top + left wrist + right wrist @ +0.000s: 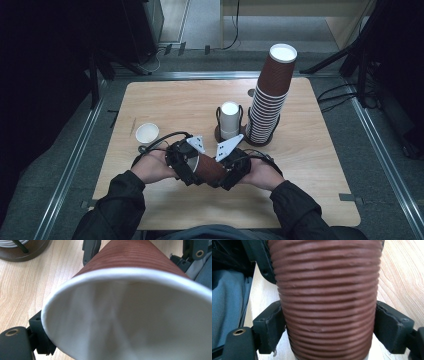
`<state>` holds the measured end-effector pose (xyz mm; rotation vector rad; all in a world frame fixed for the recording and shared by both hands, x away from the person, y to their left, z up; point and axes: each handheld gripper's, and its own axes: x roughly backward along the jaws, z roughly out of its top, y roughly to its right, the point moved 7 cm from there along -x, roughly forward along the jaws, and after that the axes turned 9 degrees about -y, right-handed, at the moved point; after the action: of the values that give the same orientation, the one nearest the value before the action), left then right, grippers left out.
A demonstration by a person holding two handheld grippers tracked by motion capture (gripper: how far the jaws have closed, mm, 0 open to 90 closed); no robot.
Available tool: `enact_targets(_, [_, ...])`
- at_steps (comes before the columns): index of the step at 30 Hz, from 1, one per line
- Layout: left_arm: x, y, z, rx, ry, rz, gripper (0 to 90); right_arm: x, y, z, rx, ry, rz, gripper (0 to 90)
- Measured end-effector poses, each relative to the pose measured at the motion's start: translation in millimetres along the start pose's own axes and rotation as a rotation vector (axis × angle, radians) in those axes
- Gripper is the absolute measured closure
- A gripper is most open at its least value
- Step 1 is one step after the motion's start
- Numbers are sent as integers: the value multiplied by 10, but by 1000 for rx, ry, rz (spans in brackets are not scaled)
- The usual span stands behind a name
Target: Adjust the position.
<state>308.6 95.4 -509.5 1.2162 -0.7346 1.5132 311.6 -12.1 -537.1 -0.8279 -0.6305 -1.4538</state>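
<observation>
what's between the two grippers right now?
A brown ribbed paper cup lying sideways, seen in the high view. The right gripper clamps its body; the left gripper is at its rim end.

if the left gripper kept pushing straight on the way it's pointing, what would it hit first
Probably the right gripper. The left gripper points along the brown cup held between them, and the right one grips the cup's far end.

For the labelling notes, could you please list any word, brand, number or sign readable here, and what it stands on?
None can be read: the brown ribbed cup, the cup stack, the white cup and the wooden table carry no print.
</observation>
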Motion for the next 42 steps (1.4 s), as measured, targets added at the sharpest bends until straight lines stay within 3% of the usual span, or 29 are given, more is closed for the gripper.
enact_targets(12, [-26, 10, 13, -11, -1, 6, 65, -11, -19, 7, 25, -3, -7, 214])
enact_targets(20, [9, -4, 39, -25, 50, 8, 0, -8, -1, -13, 27, -14, -25, 214])
enact_targets(29, [67, -8, 16, -31, 111, 22, 0, 62, 23, -19, 25, 15, -33, 213])
enact_targets(42, [158, -92, -104, 24, 184, -2, 0, 174, 98, -66, 1, 38, -64, 213])
